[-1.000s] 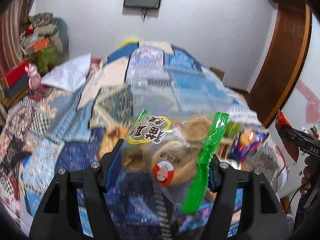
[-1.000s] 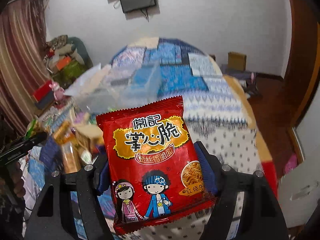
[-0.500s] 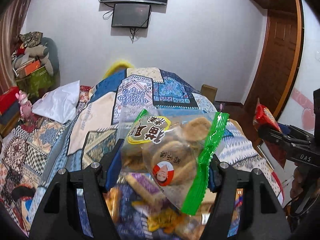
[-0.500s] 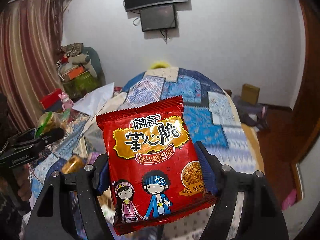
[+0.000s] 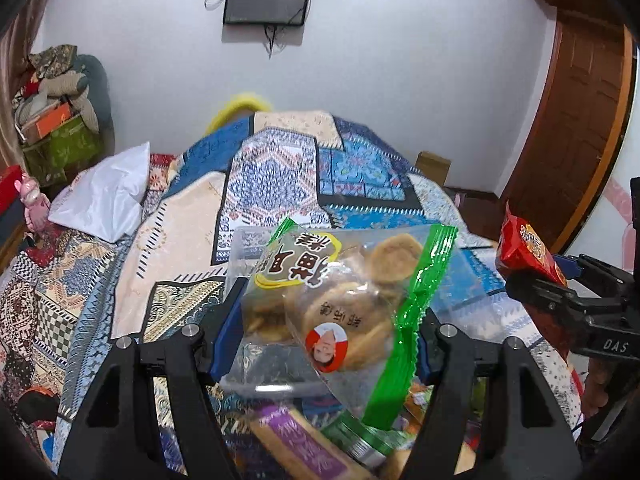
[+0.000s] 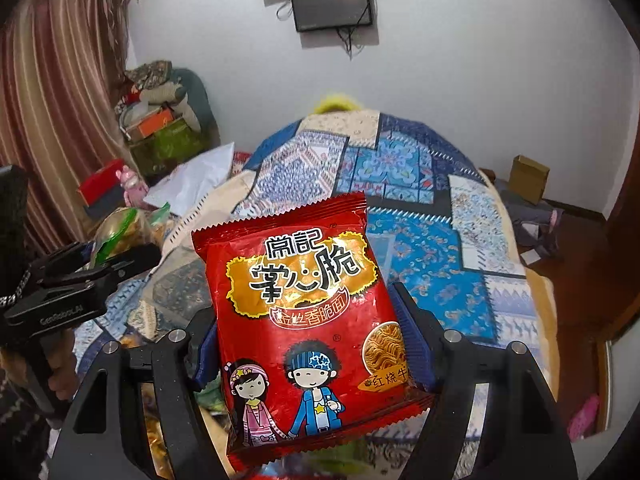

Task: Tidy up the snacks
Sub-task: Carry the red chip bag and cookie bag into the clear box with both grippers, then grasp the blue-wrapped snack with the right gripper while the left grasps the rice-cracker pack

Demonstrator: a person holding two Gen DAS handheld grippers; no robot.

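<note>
Above bed (image 5: pixel 280 184) | left hand-held gripper (image 5: pixel 320 320) clamps biscuit bag (image 5: pixel 340 300) | right hand-held gripper (image 6: pixel 308 340) clamps noodle packet (image 6: pixel 304 320)

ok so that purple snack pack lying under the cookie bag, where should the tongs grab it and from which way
Judging by the left wrist view, take the purple snack pack across its narrow width, coming straight down from above. It lies flat and long in the snack pile, so its two long edges are the sides easiest to pinch. The left tongs are shut on the cookie bag, so that has to be put down first.
</note>
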